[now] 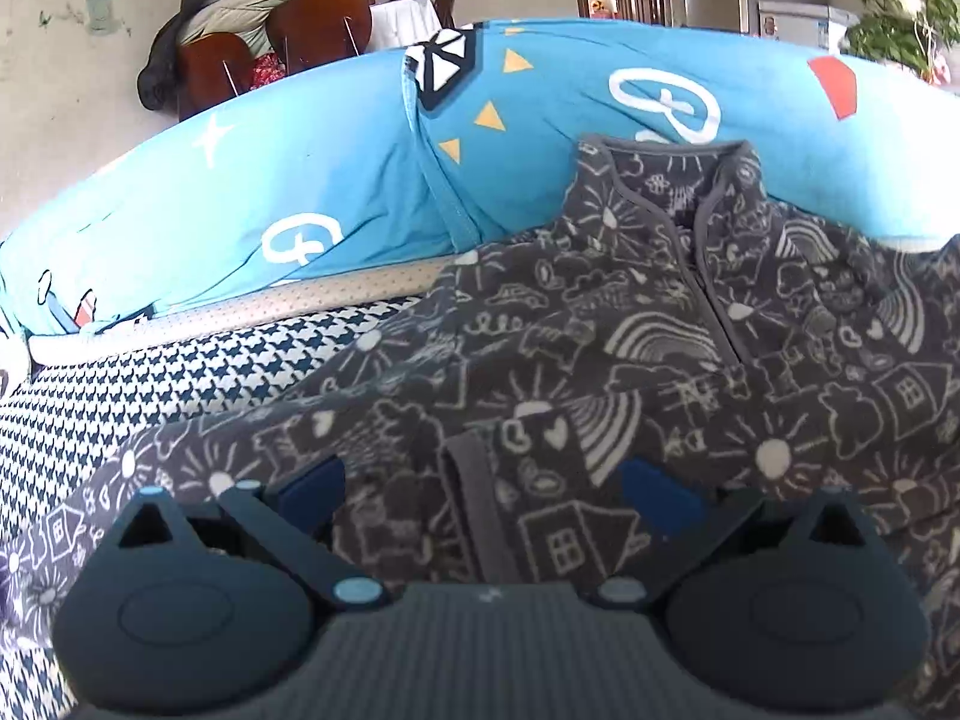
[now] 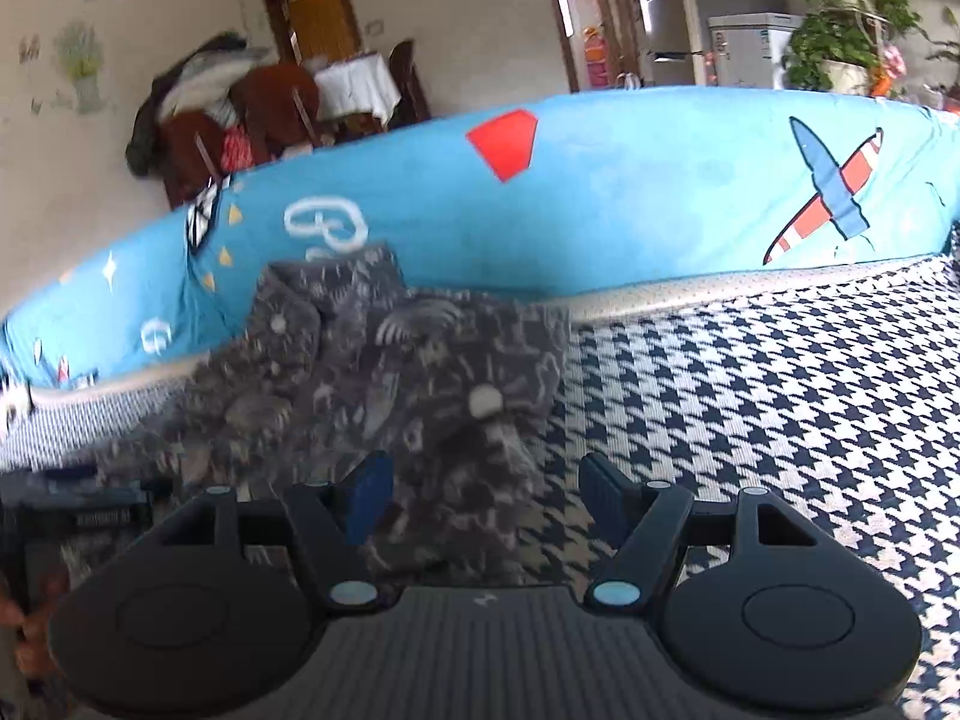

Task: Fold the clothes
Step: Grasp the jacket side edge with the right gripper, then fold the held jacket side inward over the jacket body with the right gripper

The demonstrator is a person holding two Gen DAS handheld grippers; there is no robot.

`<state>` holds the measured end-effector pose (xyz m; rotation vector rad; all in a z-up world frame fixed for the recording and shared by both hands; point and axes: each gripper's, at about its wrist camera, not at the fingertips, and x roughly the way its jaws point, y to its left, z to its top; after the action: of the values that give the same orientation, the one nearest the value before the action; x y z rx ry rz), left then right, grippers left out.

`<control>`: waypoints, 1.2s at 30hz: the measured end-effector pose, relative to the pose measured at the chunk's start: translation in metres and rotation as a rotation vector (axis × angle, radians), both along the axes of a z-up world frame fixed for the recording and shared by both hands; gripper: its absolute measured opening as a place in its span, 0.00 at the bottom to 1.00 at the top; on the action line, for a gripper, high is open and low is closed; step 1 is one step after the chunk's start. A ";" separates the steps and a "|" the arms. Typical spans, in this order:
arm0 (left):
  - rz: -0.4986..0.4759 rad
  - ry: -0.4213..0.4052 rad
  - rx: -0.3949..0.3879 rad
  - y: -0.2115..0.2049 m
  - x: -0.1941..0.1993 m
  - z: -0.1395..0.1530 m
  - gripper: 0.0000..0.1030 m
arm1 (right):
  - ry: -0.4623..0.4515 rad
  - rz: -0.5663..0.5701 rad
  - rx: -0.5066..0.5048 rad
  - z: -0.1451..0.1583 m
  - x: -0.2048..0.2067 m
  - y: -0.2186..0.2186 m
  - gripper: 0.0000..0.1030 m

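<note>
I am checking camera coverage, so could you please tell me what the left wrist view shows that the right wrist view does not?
Only the left wrist view shows the fleece's zipper and a grey cuff between the open left tool. Only the right wrist view shows the airplane print and the open right tool. Both show the grey fleece, the blue cushion and the houndstooth cover.

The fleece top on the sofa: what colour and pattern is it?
Dark grey fleece top with white doodles: rainbows, houses, suns. Clearest in the left wrist view.

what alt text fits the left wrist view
Open left claw hovers over a grey doodle-print fleece spread on a houndstooth cover, its collar against a blue cushion.
</note>
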<state>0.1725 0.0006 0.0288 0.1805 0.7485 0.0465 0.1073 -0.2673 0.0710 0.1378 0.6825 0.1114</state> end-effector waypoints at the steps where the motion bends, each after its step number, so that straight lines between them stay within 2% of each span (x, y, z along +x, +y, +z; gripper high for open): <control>1: 0.002 0.003 0.010 -0.001 0.003 -0.002 1.00 | 0.015 0.017 -0.024 -0.004 0.000 0.002 0.67; 5: 0.020 0.013 0.034 0.002 0.010 -0.010 1.00 | 0.064 0.080 -0.098 -0.022 0.003 0.012 0.67; 16: 0.052 0.018 0.089 0.003 0.021 -0.016 1.00 | 0.064 0.051 -0.162 -0.048 0.020 0.024 0.67; 19: 0.063 0.004 0.116 0.003 0.022 -0.017 1.00 | 0.055 0.029 -0.129 -0.045 0.021 0.023 0.67; 23: 0.113 0.000 0.142 0.007 0.027 -0.016 1.00 | -0.019 0.009 -0.026 -0.036 0.017 0.017 0.67; 26: 0.138 0.004 0.149 0.012 0.029 -0.017 1.00 | -0.055 -0.007 -0.010 -0.034 0.018 0.017 0.66; 29: 0.145 -0.001 0.156 0.013 0.029 -0.016 1.00 | -0.030 -0.027 -0.011 -0.037 0.023 0.016 0.49; 32: 0.162 -0.011 0.194 0.012 0.029 -0.017 1.00 | 0.006 -0.046 -0.013 -0.040 0.027 0.015 0.42; 36: 0.179 -0.004 0.198 0.015 0.029 -0.018 1.00 | 0.057 -0.060 -0.023 -0.040 0.024 0.014 0.37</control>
<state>0.2018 0.0159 0.0104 0.3013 0.7547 0.2913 0.1313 -0.2535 0.0313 0.1397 0.7358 0.0420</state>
